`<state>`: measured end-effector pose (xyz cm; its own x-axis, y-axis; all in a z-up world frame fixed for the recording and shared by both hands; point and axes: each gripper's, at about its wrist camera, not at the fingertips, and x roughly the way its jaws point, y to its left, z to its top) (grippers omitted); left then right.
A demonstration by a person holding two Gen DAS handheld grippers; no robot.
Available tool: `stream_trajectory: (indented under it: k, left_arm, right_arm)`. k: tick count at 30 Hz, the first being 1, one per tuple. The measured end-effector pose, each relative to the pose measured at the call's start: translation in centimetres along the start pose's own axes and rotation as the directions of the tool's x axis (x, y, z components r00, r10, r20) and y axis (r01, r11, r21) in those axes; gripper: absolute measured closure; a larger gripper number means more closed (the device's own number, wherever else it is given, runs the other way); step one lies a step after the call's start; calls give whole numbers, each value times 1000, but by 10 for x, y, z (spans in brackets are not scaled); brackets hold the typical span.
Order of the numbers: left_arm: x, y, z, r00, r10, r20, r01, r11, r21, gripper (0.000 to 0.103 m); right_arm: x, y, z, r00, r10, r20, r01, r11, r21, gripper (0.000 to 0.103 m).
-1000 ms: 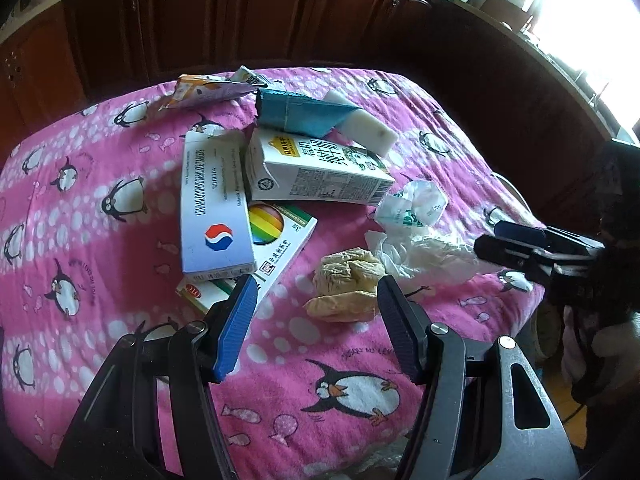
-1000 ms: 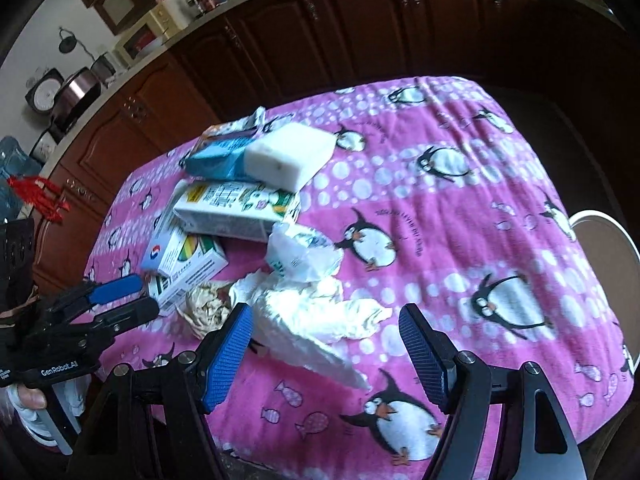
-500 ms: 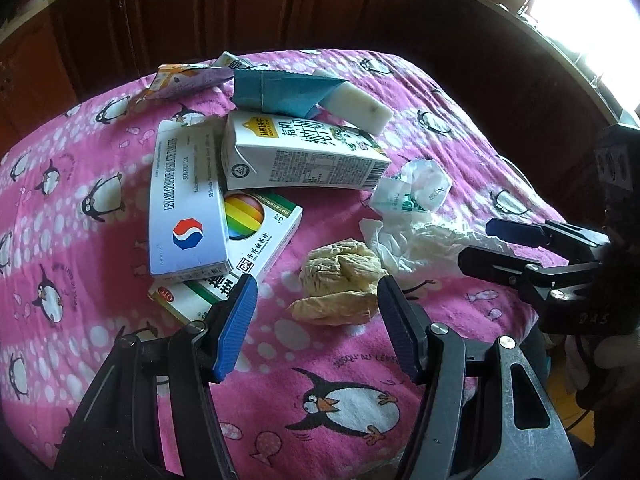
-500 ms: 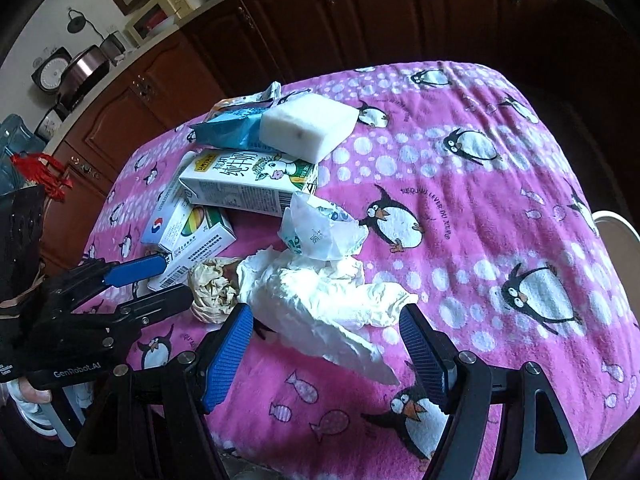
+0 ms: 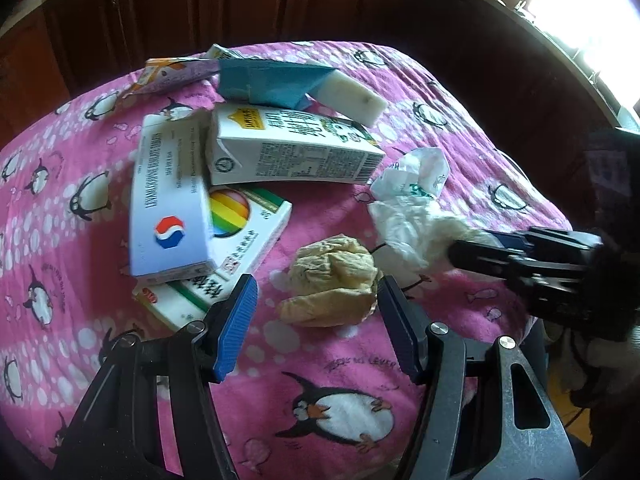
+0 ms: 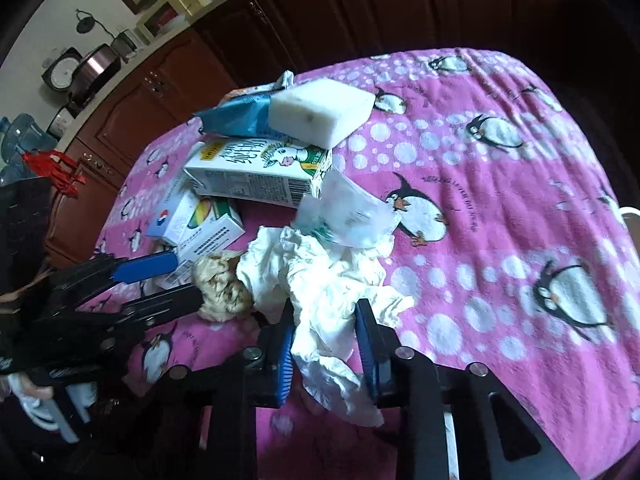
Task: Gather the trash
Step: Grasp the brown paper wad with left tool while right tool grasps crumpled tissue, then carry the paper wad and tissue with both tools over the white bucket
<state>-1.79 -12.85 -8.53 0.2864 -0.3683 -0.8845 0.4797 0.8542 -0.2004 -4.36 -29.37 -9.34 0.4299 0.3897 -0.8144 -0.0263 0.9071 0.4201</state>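
Note:
A pile of trash lies on the pink penguin cloth. My left gripper is open, its fingers on either side of a crumpled tan paper ball, which also shows in the right wrist view. My right gripper is shut on a crumpled white tissue; from the left wrist view it pinches the tissue. A crumpled plastic wrapper lies just behind the tissue.
A milk carton, a white-blue box, a rainbow box, a blue packet and a white sponge block lie farther back. Dark wood cabinets surround the table. A chair edge is at right.
My right gripper has moved forward and closed on the white tissue. My left gripper has moved in around the tan paper ball, still open.

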Motion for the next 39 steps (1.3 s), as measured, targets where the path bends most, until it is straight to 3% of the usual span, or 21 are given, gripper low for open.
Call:
stream_trajectory:
  k: [8, 10, 13, 25, 39]
  left_arm:
    - [22, -11, 5, 999, -8, -43, 8, 1000, 18, 45]
    - [22, -12, 4, 999, -1, -45, 3, 1000, 30, 68]
    - [18, -10, 2, 999, -18, -44, 19, 1000, 23, 72]
    - [-58, -43, 21, 991, -78, 110, 67, 993, 101, 73]
    - [-85, -126, 73, 968, -135, 212, 81, 966, 246, 73]
  right_arm:
    - [-46, -15, -9, 996, 51, 74, -54, 998, 45, 78]
    - [-54, -21, -10, 994, 54, 98, -60, 996, 66, 78]
    - [-63, -26, -9, 991, 45, 125, -56, 995, 85, 78]
    - [-106, -33, -5, 970, 10, 244, -38, 993, 114, 78]
    - [-178, -66, -13, 918, -133, 374, 62, 978, 198, 78]
